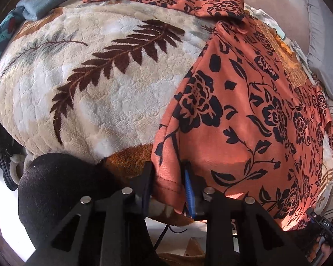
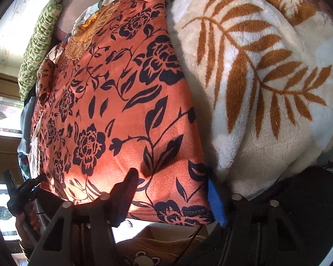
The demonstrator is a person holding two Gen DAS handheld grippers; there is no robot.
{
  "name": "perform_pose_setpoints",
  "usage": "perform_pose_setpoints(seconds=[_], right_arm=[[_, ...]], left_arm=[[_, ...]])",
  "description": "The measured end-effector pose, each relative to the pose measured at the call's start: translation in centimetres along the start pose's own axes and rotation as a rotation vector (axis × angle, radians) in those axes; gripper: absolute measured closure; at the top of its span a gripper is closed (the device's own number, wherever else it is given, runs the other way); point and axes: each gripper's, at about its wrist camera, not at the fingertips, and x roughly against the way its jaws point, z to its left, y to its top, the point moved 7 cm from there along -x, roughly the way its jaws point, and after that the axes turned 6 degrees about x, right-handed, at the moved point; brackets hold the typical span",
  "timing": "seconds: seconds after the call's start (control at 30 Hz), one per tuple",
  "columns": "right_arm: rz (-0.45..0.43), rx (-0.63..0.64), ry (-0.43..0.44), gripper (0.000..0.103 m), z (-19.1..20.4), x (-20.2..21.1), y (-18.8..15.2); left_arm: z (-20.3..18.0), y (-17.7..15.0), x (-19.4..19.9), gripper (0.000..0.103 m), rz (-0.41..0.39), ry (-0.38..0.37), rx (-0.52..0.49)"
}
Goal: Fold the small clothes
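Orange cloth with black roses, a small top, lies spread over a cream fleece blanket on the bed, its collar at the far end and its hem hanging just over the near edge. Each hand-held gripper has gone to one near corner of that hem. The left hand-held gripper has the left hem corner between its fingers, the blue pad against the cloth, and looks to be pinching it. The right hand-held gripper straddles the right stretch of hem with its fingers spread wide; the cloth sits between them but is not yet squeezed. The step in hand appears to be taking hold of the bottom edge for the first fold. Next, the right one likely needs to close on its corner, then both should lift together and carry the hem evenly toward the collar, keeping the edge taut so it lands square.
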Motion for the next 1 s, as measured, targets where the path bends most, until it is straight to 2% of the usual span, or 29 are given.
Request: perform_pose_setpoints(seconds=[0.03, 0.1, 0.13, 0.27, 0.37, 0.47, 0.5, 0.6, 0.67, 0.73, 0.77, 0.8, 0.87, 0.9, 0.93, 1.0], right_arm=[[0.000, 0.003, -0.007, 0.079, -0.2, 0.1, -0.1], [0.002, 0.003, 0.014, 0.093, -0.5, 0.5, -0.2], [0.002, 0.017, 0.004, 0.094, -0.5, 0.7, -0.2], [-0.005, 0.141, -0.084, 0.096, 0.6, 2.3, 0.1], [-0.052, 0.222, -0.144, 0.097, 1.7, 5.3, 0.7], [-0.084, 0.263, -0.165, 0.097, 2.3, 8.1, 0.8], [-0.071, 0.271, -0.176, 0.097, 2.2, 8.1, 0.6], [0.056, 0.231, -0.220, 0.096, 0.0, 4.5, -0.7], [0.093, 0.189, -0.225, 0.095, -1.2, 2.7, -1.5], [0.029, 0.162, -0.169, 0.095, -0.8, 3.6, -1.2], [-0.013, 0.158, -0.148, 0.094, -0.5, 4.5, -0.7], [-0.054, 0.155, -0.134, 0.094, 0.0, 5.4, 0.0], [-0.125, 0.154, -0.069, 0.089, 1.2, 7.1, 1.4], [-0.145, 0.156, -0.021, 0.078, 2.0, 7.5, 2.0], [-0.156, 0.155, 0.020, 0.055, 2.7, 7.6, 2.6], [-0.167, 0.152, 0.052, 0.022, 3.9, 6.6, 3.0]], left_arm=[[0.1, 0.1, 0.2, 0.088, 0.000, -0.007, 0.000], [0.2, 0.2, 0.9, 0.094, -0.012, -0.021, 0.005], [0.0, 0.2, 1.7, 0.094, -0.032, -0.020, -0.004], [-1.5, -1.1, 6.5, 0.094, -0.138, -0.043, -0.050], [-1.6, -2.3, 9.4, 0.094, -0.189, -0.054, -0.058], [-1.0, -3.0, 9.2, 0.095, -0.186, -0.011, -0.045], [-0.5, -3.1, 8.1, 0.095, -0.158, 0.009, -0.036], [0.5, -3.5, 4.9, 0.095, -0.059, 0.053, 0.012], [0.9, -2.8, 6.0, 0.092, -0.109, 0.067, 0.019], [0.0, -1.4, 8.2, 0.073, -0.191, 0.044, -0.009], [-0.9, -0.7, 9.1, 0.050, -0.232, 0.030, -0.026], [-1.9, 0.0, 10.1, 0.036, -0.280, 0.009, -0.046], [-4.5, 1.0, 11.4, 0.034, -0.353, -0.032, -0.097], [-5.8, 1.3, 11.5, 0.034, -0.368, -0.048, -0.132], [-7.1, 1.5, 11.2, 0.034, -0.369, -0.059, -0.164], [-9.5, 1.4, 9.5, 0.034, -0.354, -0.072, -0.213]])
